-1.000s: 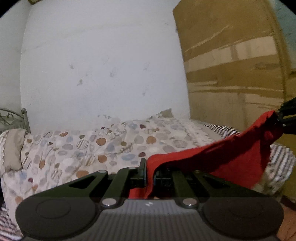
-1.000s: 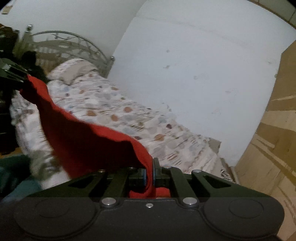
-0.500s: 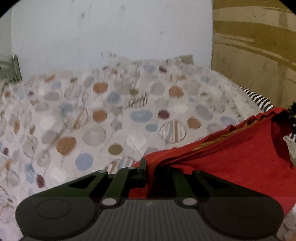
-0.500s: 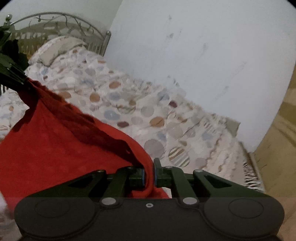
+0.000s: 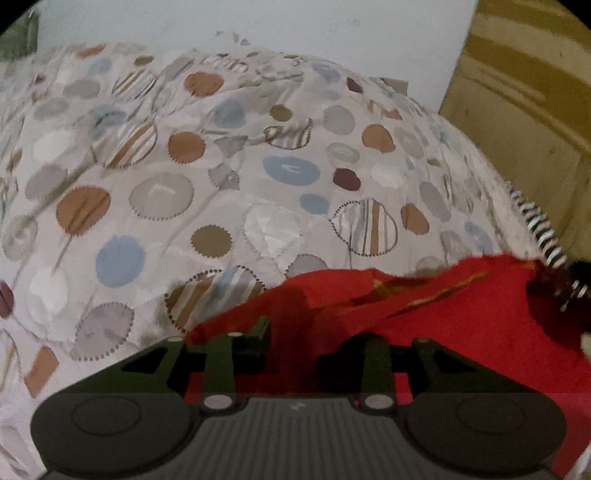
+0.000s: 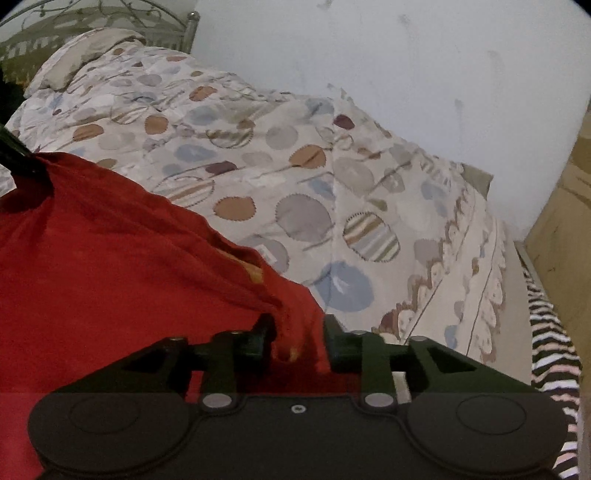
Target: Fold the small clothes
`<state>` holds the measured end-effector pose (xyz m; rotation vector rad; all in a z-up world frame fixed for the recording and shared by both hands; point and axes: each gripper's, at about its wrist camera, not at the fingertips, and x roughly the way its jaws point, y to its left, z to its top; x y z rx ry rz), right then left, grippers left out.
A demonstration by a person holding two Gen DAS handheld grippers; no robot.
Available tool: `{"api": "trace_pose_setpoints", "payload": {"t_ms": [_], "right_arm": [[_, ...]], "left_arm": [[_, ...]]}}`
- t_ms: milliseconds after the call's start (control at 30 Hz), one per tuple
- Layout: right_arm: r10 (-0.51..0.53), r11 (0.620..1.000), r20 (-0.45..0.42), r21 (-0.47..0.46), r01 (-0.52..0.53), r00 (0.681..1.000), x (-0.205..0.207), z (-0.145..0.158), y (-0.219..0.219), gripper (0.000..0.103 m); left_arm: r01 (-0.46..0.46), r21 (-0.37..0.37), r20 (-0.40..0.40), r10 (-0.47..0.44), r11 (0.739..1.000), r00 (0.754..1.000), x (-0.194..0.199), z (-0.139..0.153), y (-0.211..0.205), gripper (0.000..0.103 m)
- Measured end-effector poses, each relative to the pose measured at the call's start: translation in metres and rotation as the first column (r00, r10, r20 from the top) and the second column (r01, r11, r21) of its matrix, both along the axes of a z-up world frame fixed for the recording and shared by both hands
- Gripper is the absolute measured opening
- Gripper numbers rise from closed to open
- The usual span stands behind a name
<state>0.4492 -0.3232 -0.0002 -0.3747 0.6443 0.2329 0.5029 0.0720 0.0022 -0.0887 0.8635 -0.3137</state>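
A red garment [image 5: 461, 325] lies spread on the bed near its front edge, stretched between my two grippers. My left gripper [image 5: 314, 347] is open, its fingers apart on either side of the garment's left corner, which rests between them. My right gripper [image 6: 297, 339] is open too, with the garment's right corner [image 6: 291, 332] loose between its fingers. The garment fills the lower left of the right wrist view [image 6: 110, 258]. The left gripper's tip shows at the far left of the right wrist view [image 6: 18, 158], and the right gripper's tip at the right edge of the left wrist view [image 5: 569, 288].
The bed carries a cream quilt with coloured circles [image 5: 221, 166], also in the right wrist view [image 6: 295, 166]. A pillow [image 6: 85, 55] and metal headboard [image 6: 92, 14] lie far left. A striped sheet [image 6: 546, 350] edges the bed. A wooden panel [image 5: 535, 92] stands to the right, a white wall [image 6: 406, 55] behind.
Both grippers came down from mid-air to the bed with the red garment. Their jaws, shut on its corners before, have opened, and the garment now lies on the quilt.
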Motion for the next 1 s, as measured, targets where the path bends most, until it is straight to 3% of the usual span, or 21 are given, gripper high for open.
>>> {"api": "trace_pose_setpoints", "payload": {"t_ms": [233, 400, 533, 667, 733, 800, 867, 1000], "right_arm": [[-0.055, 0.996, -0.013, 0.065, 0.056, 0.998, 0.009, -0.005, -0.012, 0.063], [-0.087, 0.993, -0.009, 0.077, 0.087, 0.996, 0.012, -0.007, -0.016, 0.080], [-0.106, 0.992, -0.016, 0.066, 0.106, 0.994, 0.015, -0.010, -0.017, 0.088], [-0.131, 0.989, -0.016, 0.073, 0.132, 0.991, 0.016, -0.015, -0.020, 0.091], [-0.150, 0.985, -0.019, 0.087, 0.151, 0.988, 0.017, -0.017, -0.024, 0.098], [-0.167, 0.980, -0.010, 0.109, 0.167, 0.986, 0.016, -0.016, -0.028, 0.102], [-0.160, 0.976, 0.021, 0.154, 0.155, 0.987, 0.013, -0.010, -0.034, 0.102], [-0.176, 0.946, 0.046, 0.284, 0.156, 0.983, 0.007, 0.009, -0.053, 0.102]], "left_arm": [[-0.013, -0.106, -0.045, 0.008, 0.994, 0.999, 0.005, 0.008, 0.025, 0.067], [-0.002, -0.112, -0.106, -0.010, 0.994, 0.994, 0.013, 0.014, 0.034, 0.082], [0.004, -0.165, -0.138, -0.027, 0.986, 0.990, 0.021, 0.027, 0.049, 0.084], [-0.107, -0.291, -0.088, 0.085, 0.951, 0.993, 0.021, 0.044, 0.079, 0.095], [-0.170, -0.323, -0.084, 0.150, 0.931, 0.985, 0.019, 0.048, 0.093, 0.095], [-0.196, -0.312, -0.056, 0.188, 0.930, 0.981, 0.012, 0.050, 0.097, 0.095], [-0.188, -0.262, 0.007, 0.197, 0.947, 0.980, -0.001, 0.049, 0.091, 0.098], [-0.096, -0.151, 0.112, 0.113, 0.984, 0.987, -0.027, 0.037, 0.063, 0.101]]}}
